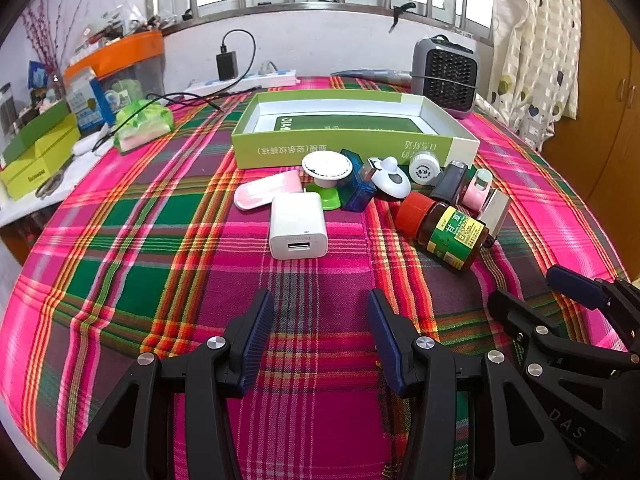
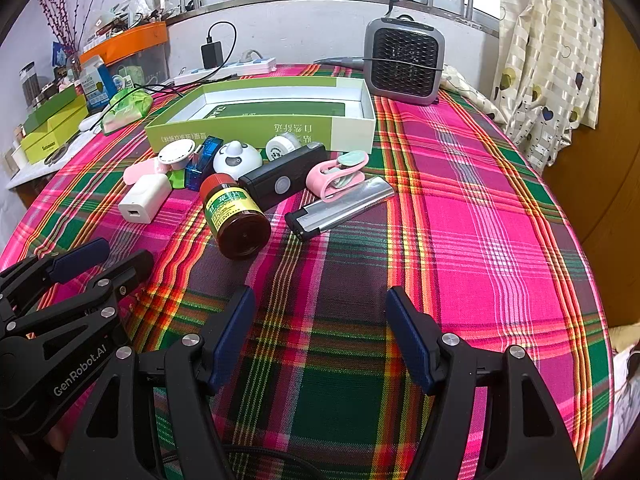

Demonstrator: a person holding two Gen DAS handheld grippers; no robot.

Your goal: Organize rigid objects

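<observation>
An open green box [image 1: 344, 148] [image 2: 256, 130] lies on the plaid cloth. In front of it sits a cluster: a white USB charger [image 1: 298, 226] [image 2: 144, 198], a brown bottle with a red cap [image 1: 444, 230] [image 2: 236, 216], a pink case [image 1: 266, 192], a white round lid [image 1: 326, 166], a blue translucent piece [image 2: 202, 162], a black device [image 2: 284, 180], a pink clip [image 2: 336, 176] and a silver flat item [image 2: 340, 208]. My left gripper [image 1: 320, 304] is open and empty, just short of the charger. My right gripper [image 2: 320, 300] is open and empty, below the bottle.
A grey fan heater [image 2: 404, 66] stands behind the box. A power strip with a black plug [image 1: 240, 78] lies at the table's back. Green boxes and clutter [image 1: 40, 152] fill a side shelf at left. A curtain [image 2: 548, 52] hangs at right.
</observation>
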